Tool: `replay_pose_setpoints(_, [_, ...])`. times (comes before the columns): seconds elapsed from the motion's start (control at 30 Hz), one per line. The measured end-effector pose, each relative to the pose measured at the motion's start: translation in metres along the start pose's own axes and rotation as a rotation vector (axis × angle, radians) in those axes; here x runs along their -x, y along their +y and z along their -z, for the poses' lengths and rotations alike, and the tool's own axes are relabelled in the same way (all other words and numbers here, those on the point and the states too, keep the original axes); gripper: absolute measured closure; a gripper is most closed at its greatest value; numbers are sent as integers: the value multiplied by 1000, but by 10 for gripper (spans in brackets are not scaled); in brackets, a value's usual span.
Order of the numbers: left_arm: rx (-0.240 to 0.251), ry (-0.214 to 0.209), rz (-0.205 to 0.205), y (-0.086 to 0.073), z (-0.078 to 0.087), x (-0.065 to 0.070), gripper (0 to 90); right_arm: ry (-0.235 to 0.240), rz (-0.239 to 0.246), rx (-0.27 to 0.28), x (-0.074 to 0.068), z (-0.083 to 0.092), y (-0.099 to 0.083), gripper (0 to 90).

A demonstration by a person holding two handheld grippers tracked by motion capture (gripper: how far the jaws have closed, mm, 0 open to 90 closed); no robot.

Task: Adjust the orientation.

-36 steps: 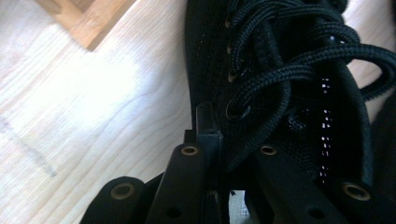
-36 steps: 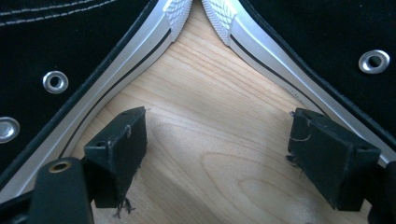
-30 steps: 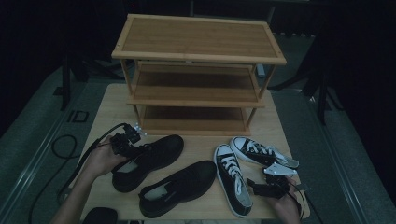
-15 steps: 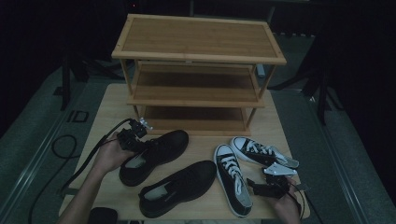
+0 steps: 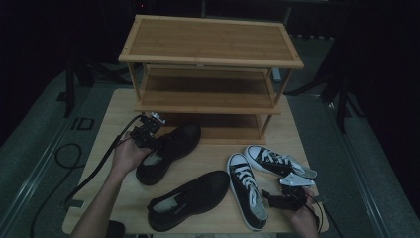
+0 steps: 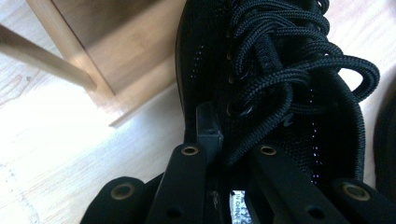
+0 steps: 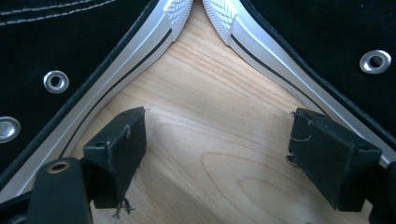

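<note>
My left gripper [image 5: 154, 143] is shut on the side wall of a black lace-up shoe [image 5: 171, 148], whose toe points at the bottom tier of the bamboo shoe rack [image 5: 210, 74]. In the left gripper view the jaws [image 6: 219, 140] pinch the black shoe [image 6: 280, 84] beside its laces, with the rack's foot [image 6: 107, 56] just ahead. A second black shoe [image 5: 190, 198] lies nearer the front edge. My right gripper [image 5: 273, 194] rests open at the front right. Its jaws [image 7: 224, 154] stand wide over bare wood between two black-and-white sneakers [image 7: 70, 56] [image 7: 327, 46].
The sneakers [image 5: 247, 196] [image 5: 277, 161] lie side by side at the right of the wooden table [image 5: 114, 114]. The rack has three tiers with nothing on them. A cable [image 5: 94, 168] trails from the left gripper off the table's left edge.
The left hand has carried the black shoe up and to the right, toward the rack's bottom tier. The right gripper and the sneakers have stayed put.
</note>
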State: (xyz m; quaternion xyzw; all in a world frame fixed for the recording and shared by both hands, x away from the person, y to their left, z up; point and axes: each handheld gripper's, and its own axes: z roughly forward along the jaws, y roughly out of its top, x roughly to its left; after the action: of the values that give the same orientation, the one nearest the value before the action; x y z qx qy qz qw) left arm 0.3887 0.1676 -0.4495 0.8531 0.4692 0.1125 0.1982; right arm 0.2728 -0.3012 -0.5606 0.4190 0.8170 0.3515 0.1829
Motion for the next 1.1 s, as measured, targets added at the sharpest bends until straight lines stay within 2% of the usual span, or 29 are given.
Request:
replay_pose_setpoints(0.2, [29, 61, 31, 7, -7, 4, 880, 0, 1, 0, 0, 0, 0, 190])
replay_pose_setpoints(0.27, [29, 64, 41, 7, -7, 3, 880, 0, 1, 0, 0, 0, 0, 190])
replay_pose_setpoints(0.33, [41, 74, 76, 9, -10, 2, 880, 1, 1, 0, 0, 0, 0, 189])
replay_pose_setpoints(0.47, [55, 88, 87, 11, -12, 3, 880, 1, 1, 0, 0, 0, 0, 190])
replay_pose_setpoints(0.5, [76, 94, 97, 11, -15, 4, 880, 1, 1, 0, 0, 0, 0, 189])
replay_pose_setpoints(0.57, [81, 87, 111, 12, -18, 4, 880, 1, 1, 0, 0, 0, 0, 189])
replay_pose_setpoints(0.7, [72, 92, 96, 12, -24, 4, 877, 1, 1, 0, 0, 0, 0, 189])
replay_pose_setpoints(0.77, [79, 75, 87, 11, -24, 3, 862, 1, 1, 0, 0, 0, 0, 189])
replay_pose_setpoints(0.8, [93, 58, 84, 10, -23, 2, 833, 1, 1, 0, 0, 0, 0, 189])
replay_pose_setpoints(0.93, [115, 57, 57, 8, -16, 2, 720, 1, 1, 0, 0, 0, 0, 189])
replay_pose_setpoints(1.1, [146, 43, 42, 0, -6, 1, 651, 1, 1, 0, 0, 0, 0, 188])
